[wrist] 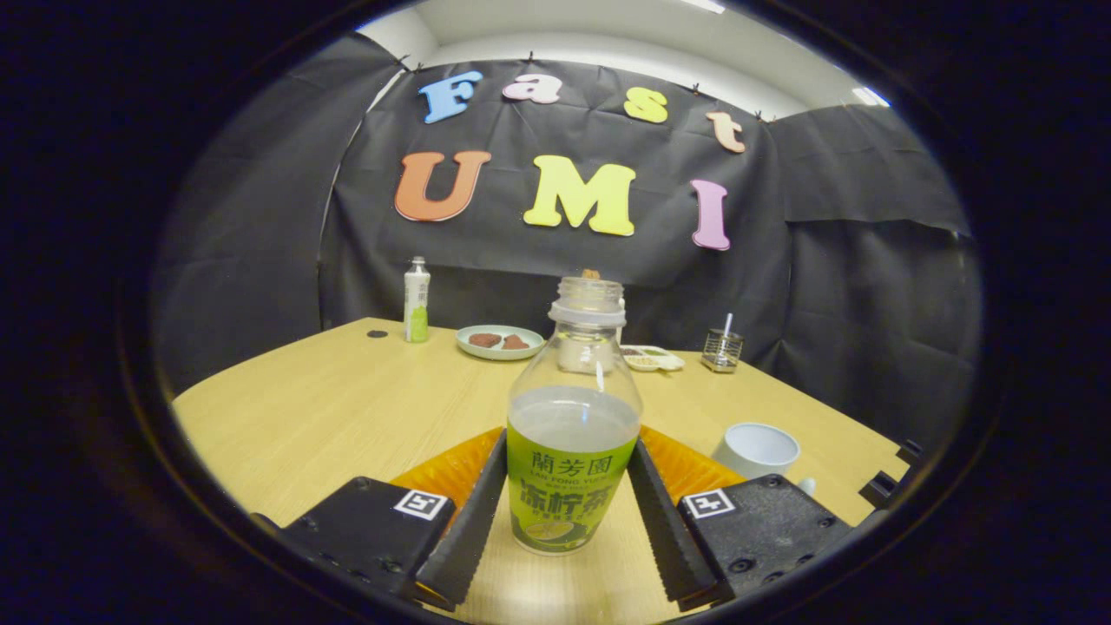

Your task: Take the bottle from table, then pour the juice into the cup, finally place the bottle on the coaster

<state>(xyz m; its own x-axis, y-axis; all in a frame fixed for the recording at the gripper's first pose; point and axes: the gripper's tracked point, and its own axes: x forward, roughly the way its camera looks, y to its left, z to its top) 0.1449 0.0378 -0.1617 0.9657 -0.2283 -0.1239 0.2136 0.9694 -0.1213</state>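
Bottle (pixel 573 434) upright on table (pixel 330 417), clamped between jaws.

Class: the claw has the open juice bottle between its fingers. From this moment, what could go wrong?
1. The bottle has no cap, so a tilt while lifting may spill juice before it reaches the cup.
2. The claw grips low on the label, so the tall bottle may tip.
3. The cup sits close beside one finger; swinging could knock it.

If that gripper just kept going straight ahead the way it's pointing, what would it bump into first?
The open-topped bottle: it stands upright between the gripper fingers, which flank its label and seem to touch it. Farther along that line lies a small dish, though depth is hard to judge.
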